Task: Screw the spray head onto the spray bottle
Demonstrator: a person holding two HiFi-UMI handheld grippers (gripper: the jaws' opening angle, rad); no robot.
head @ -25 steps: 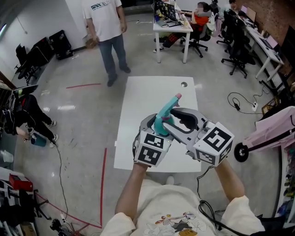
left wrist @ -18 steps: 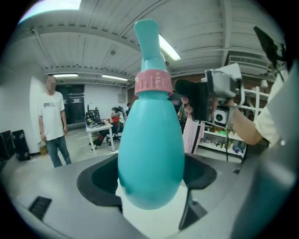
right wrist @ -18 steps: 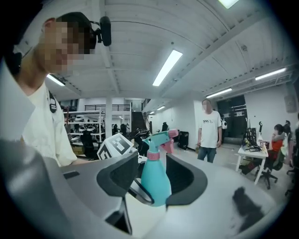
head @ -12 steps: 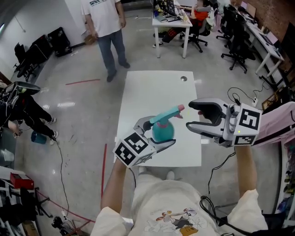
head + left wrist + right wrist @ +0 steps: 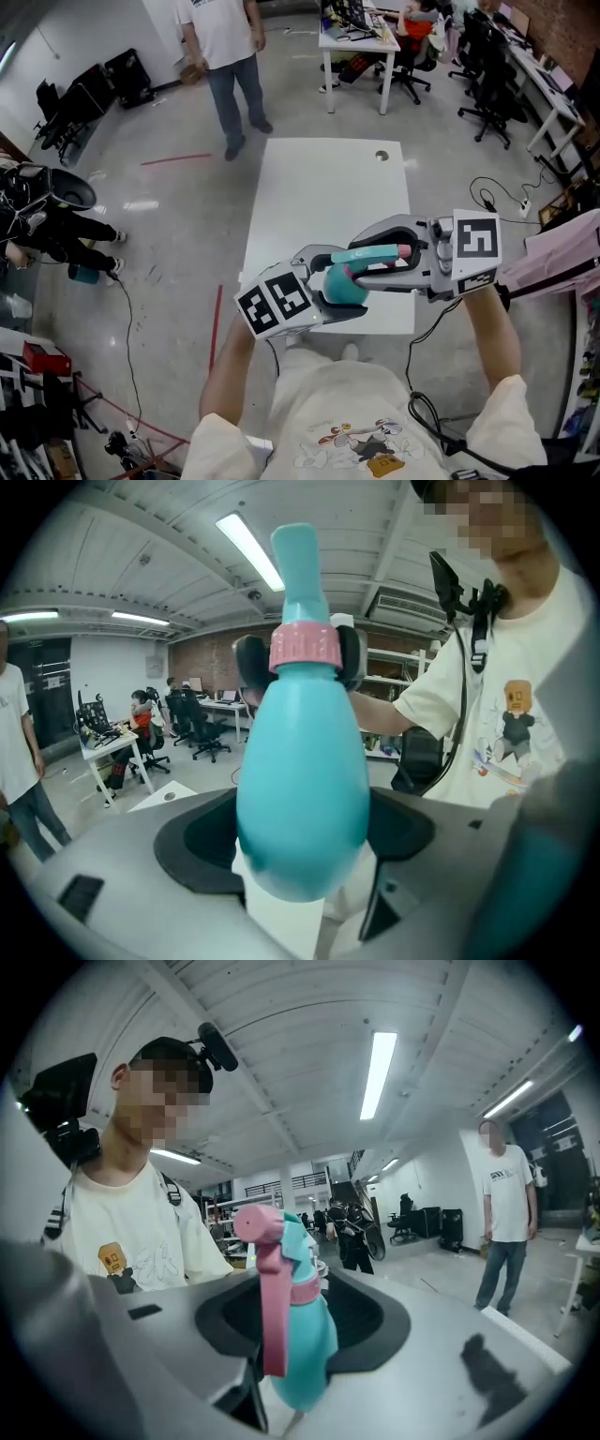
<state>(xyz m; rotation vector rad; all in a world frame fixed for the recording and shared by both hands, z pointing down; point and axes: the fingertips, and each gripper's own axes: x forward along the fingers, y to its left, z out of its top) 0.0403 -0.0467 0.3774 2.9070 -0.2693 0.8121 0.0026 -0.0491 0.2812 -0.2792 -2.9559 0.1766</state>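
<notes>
My left gripper [image 5: 347, 278] is shut on the belly of the teal spray bottle [image 5: 342, 291], held above the near edge of the white table [image 5: 319, 187]. The bottle lies tilted, its teal spray head [image 5: 380, 253] with the pink nozzle pointing right. My right gripper [image 5: 361, 255] comes in from the right, and its jaws have just been closing, with the spray head between them. In the left gripper view its black pads [image 5: 248, 667] flank the pink collar [image 5: 305, 649] closely; I see no clear press. The right gripper view shows the pink trigger [image 5: 272, 1279] in front of the bottle [image 5: 305, 1344].
A person [image 5: 225, 47] stands on the floor beyond the table's far left corner. Desks and office chairs [image 5: 375, 37] fill the back right. A cable [image 5: 487, 202] lies on the floor right of the table, and a red line [image 5: 214, 337] runs along its left.
Half a second ago the right gripper stood apart to the right of the bottle. It has moved left over the spray head. The left gripper has tipped the bottle further toward the right.
</notes>
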